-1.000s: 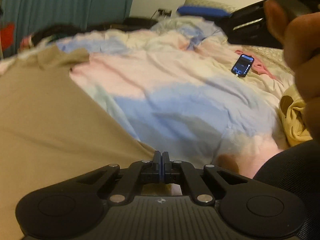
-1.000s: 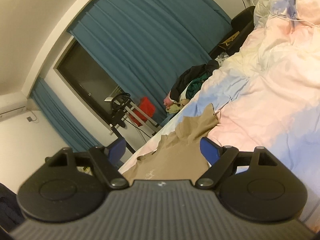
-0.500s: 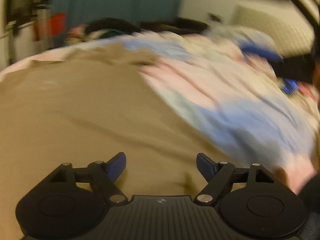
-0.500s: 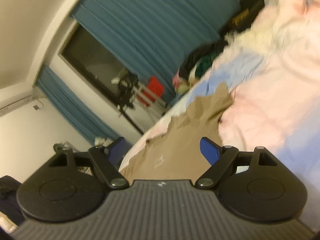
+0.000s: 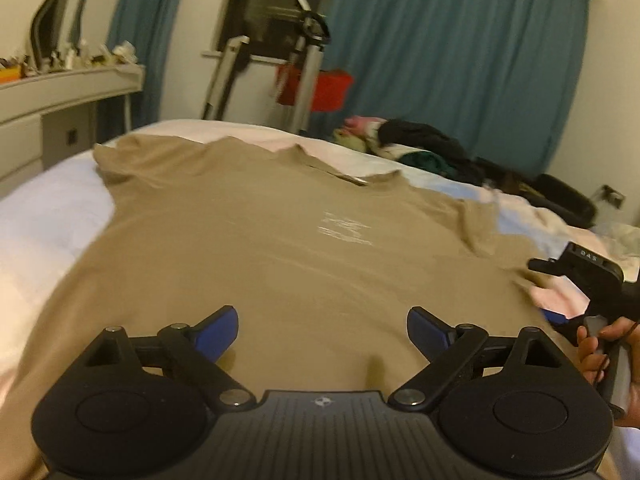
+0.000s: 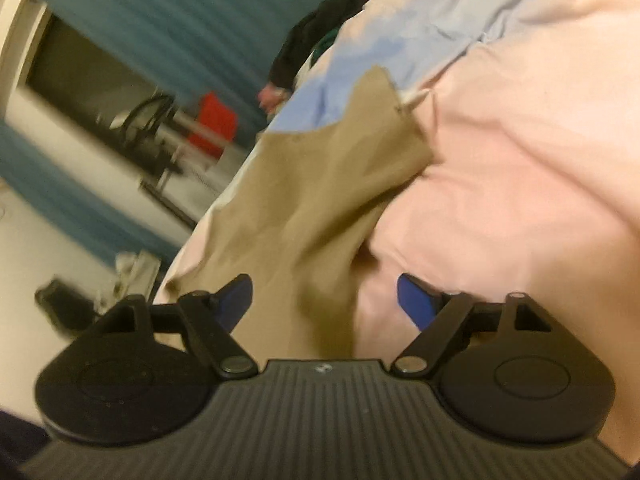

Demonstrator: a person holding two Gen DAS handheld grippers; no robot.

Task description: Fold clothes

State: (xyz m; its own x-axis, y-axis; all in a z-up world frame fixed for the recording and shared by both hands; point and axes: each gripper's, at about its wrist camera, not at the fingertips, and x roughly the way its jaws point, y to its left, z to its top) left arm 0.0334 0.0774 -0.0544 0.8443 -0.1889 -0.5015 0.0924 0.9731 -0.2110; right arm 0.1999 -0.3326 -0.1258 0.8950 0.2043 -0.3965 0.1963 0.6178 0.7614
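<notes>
A tan t-shirt (image 5: 280, 248) lies spread flat on the bed, collar at the far end, faint white print on the chest. My left gripper (image 5: 322, 330) is open and empty, low over the shirt's near hem. My right gripper (image 6: 324, 300) is open and empty, over the shirt's right side edge (image 6: 320, 200) where it meets the pink duvet. The right gripper also shows in the left wrist view (image 5: 584, 280), held in a hand at the shirt's right edge.
A pastel pink and blue duvet (image 6: 520, 160) covers the bed right of the shirt. A pile of dark clothes (image 5: 420, 140) lies at the far end. A white desk (image 5: 60, 92) stands left, teal curtains (image 5: 460, 60) and a metal stand with something red (image 5: 316, 88) behind.
My left gripper opened and swung left from the duvet to face the shirt. My right gripper, open throughout, dropped down and closer to the shirt's right edge.
</notes>
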